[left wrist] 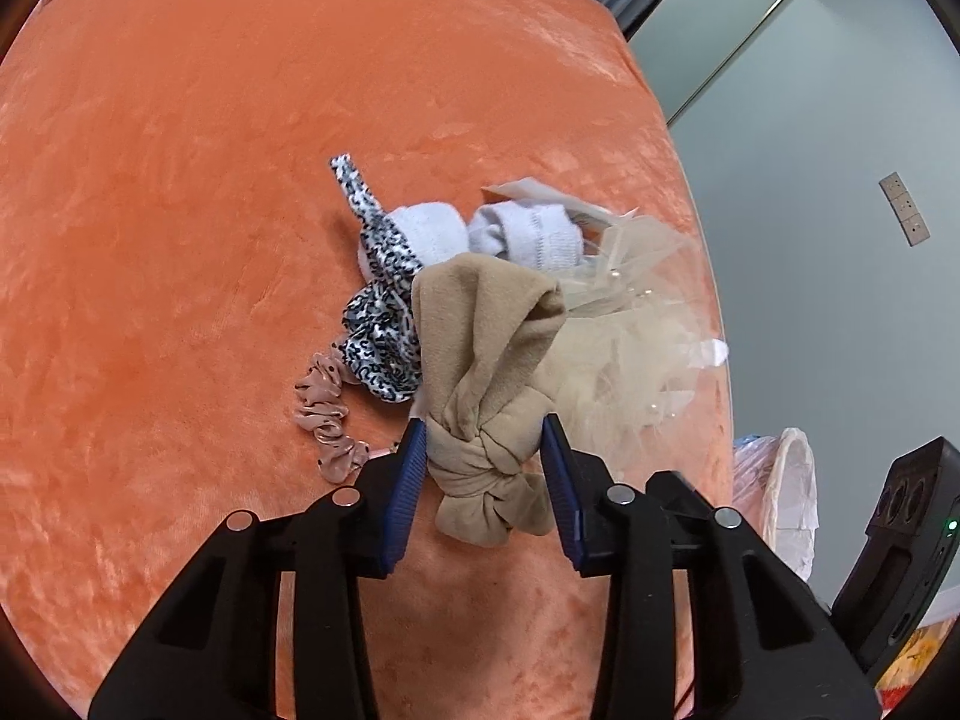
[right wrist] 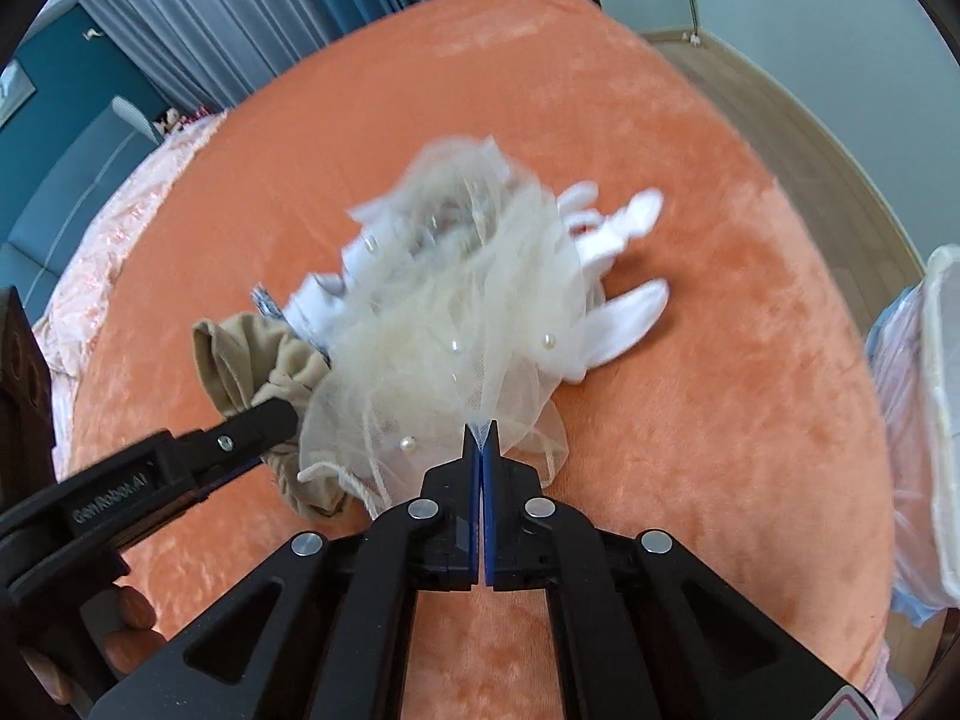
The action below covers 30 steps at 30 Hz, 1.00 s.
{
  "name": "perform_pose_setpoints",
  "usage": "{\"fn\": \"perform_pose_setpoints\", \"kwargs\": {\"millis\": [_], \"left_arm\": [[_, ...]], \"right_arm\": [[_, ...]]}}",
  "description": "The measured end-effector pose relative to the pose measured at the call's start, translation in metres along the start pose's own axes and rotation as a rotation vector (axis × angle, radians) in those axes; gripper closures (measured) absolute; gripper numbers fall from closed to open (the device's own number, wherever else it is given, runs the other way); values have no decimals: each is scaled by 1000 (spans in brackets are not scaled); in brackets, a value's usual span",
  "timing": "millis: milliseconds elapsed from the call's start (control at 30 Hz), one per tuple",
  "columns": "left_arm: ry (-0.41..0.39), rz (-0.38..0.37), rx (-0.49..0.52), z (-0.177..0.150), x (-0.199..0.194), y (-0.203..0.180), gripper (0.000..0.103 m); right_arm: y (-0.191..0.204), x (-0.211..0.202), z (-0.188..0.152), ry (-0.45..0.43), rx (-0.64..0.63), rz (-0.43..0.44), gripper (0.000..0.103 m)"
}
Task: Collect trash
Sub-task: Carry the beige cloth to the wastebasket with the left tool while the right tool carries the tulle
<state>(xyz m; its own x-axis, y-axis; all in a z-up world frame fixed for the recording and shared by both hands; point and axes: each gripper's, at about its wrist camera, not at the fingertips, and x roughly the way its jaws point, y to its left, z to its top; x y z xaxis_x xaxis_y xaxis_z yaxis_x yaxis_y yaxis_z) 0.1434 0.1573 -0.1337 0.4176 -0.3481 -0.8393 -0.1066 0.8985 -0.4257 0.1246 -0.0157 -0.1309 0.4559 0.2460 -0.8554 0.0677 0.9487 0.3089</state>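
Observation:
A heap of soft items lies on an orange plush bed cover. My left gripper has its blue pads against both sides of the knot of a tan knotted cloth. The right wrist view shows the same left gripper on the tan cloth. My right gripper is shut, pinching the edge of a cream tulle piece with pearls at its tips. The tulle overlaps the tan cloth. White socks, white gloves, a leopard-print scrunchie and a pink dotted scrunchie lie around.
A bin lined with a pale plastic bag stands on the floor by the bed's right edge, also at the right rim as bin. Grey curtains hang behind the bed. A hand holds the left gripper.

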Motion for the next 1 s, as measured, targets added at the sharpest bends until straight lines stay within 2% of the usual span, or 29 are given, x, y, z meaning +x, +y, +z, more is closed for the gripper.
{"fn": "perform_pose_setpoints", "kwargs": {"millis": [200,567,800,1000], "left_arm": [[-78,-16,54,-1,-40,-24,66],[-182,-85,155,-8,-107,-84,66],[-202,-120,249,-29,-128,-137,66],[-186,-167,343,-50,-133,-191,66]], "right_arm": [[1,-65,18,-155,6,18,103],[-23,-214,54,-451,32,54,103],[-56,-286,53,-583,48,6,103],[-92,-326,47,-637,73,-67,103]]}}
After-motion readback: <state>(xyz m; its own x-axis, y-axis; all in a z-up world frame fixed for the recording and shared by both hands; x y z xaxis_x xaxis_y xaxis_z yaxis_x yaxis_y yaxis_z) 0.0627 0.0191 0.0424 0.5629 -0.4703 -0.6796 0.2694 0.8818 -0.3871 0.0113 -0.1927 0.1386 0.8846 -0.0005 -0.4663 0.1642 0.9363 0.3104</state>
